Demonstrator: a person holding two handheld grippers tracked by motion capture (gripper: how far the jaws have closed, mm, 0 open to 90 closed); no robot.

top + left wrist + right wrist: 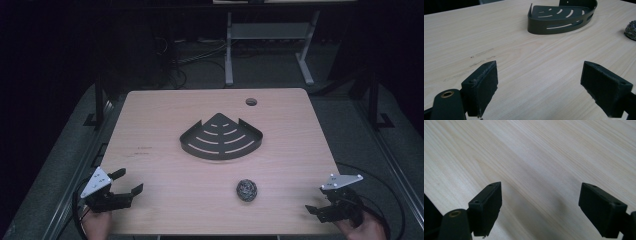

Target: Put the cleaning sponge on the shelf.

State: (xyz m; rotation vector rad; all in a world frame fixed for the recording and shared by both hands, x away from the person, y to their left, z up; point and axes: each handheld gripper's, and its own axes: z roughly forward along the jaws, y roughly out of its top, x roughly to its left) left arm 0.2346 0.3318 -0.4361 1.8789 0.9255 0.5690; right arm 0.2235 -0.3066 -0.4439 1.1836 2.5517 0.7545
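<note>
A dark metal corner basket (221,137) with curved slots lies in the middle of the wooden table (165,165). A grey steel-wool ball (247,190) rests in front of it, toward the right. My left gripper (127,181) hovers at the near left corner, open, with nothing between its jaws. In the left gripper view the basket (560,18) lies ahead and the steel-wool ball (631,30) shows at the right edge, beyond my left gripper (539,87). At the near right corner my right gripper (320,202) stands open and empty. The right gripper view has my right gripper (540,207) over bare wood.
A round cable hole (251,102) sits near the table's far edge. A metal frame stand (267,40) is on the floor behind the table. Cables trail off both near corners. Dark floor surrounds the table.
</note>
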